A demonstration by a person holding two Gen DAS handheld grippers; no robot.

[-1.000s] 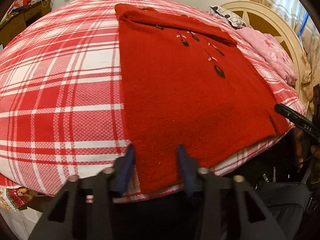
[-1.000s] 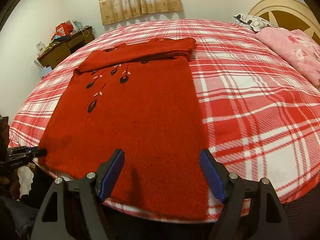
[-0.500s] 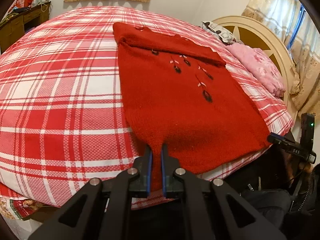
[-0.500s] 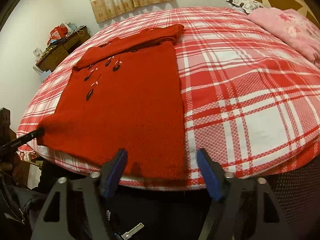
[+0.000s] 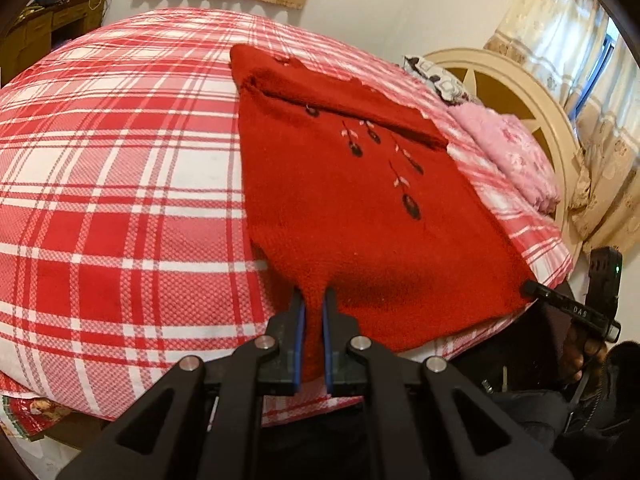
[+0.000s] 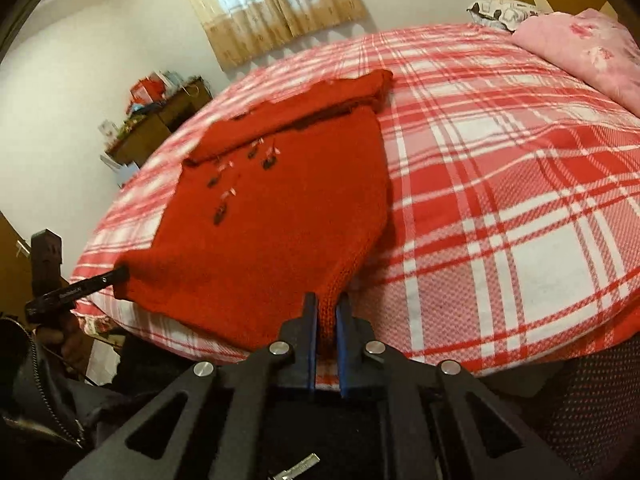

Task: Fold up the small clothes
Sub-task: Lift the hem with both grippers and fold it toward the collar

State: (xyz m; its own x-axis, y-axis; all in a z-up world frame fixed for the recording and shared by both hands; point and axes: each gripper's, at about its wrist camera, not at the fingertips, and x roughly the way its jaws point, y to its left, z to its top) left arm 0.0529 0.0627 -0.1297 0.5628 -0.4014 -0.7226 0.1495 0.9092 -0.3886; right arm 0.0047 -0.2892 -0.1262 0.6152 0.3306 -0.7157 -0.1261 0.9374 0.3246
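Note:
A red knitted sweater (image 5: 352, 208) with small dark embroidered flowers lies on a red-and-white plaid bed (image 5: 120, 184), its sleeves folded across the far end. My left gripper (image 5: 313, 300) is shut on the sweater's near-left hem corner, which is lifted a little off the bed. In the right wrist view the same sweater (image 6: 272, 216) shows, and my right gripper (image 6: 327, 304) is shut on its near-right hem corner. Each gripper appears in the other's view: the right one (image 5: 528, 289) at the hem's right corner, the left one (image 6: 120, 272) at its left corner.
A pink flowered quilt (image 5: 508, 156) and a patterned pillow (image 5: 436, 80) lie by the cream headboard (image 5: 532, 96). A cluttered wooden desk (image 6: 160, 120) stands by the far wall under curtains. The bed's near edge runs just below the hem; a person's dark jacket (image 6: 36, 392) is beside it.
Both grippers went from open to shut on the hem corners, the left first, then the right. The near hem has risen slightly and bunched toward the fingers.

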